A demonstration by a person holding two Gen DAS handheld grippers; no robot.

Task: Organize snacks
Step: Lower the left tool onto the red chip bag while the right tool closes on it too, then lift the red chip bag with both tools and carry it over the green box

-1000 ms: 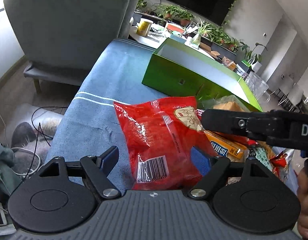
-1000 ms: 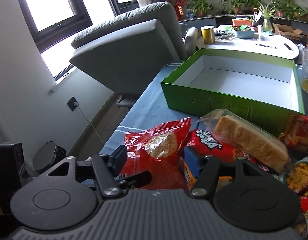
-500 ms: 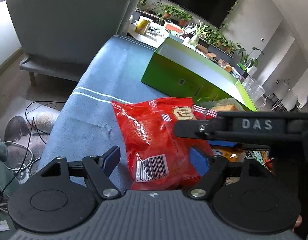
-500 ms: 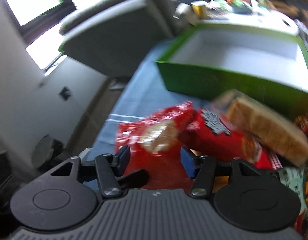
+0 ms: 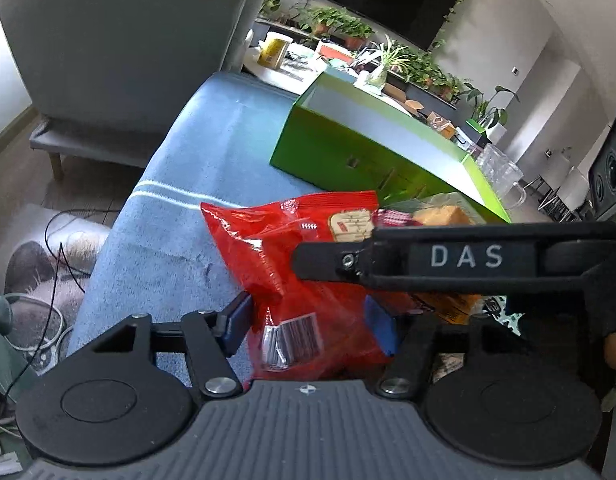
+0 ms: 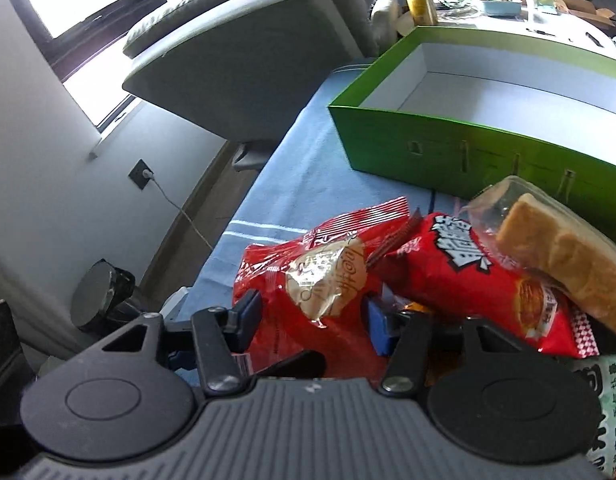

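A red snack bag (image 5: 291,248) (image 6: 328,280) lies on the blue cloth, nearest of a pile of snacks. My left gripper (image 5: 308,324) has its jaws closing on the bag's barcode end; both pads press it and the foil is bunched up. My right gripper (image 6: 312,320) is closing on the same bag near its printed cake picture, with the pads against the foil. One of its fingers (image 5: 332,260) crosses over the bag in the left wrist view. The open green box (image 5: 368,160) (image 6: 468,148) stands beyond the pile, its white inside bare.
Right of the red bag lie a red chip bag (image 6: 468,276), a bread loaf in clear wrap (image 6: 556,256) and a green packet (image 6: 612,400). A grey chair (image 5: 119,52) stands past the table's left edge. A glass jug (image 5: 504,176) is behind the box.
Both pairs of jaws have narrowed onto the red bag, which is now crumpled at the barcode. The right gripper has slid further left over the bag and dipped lower.
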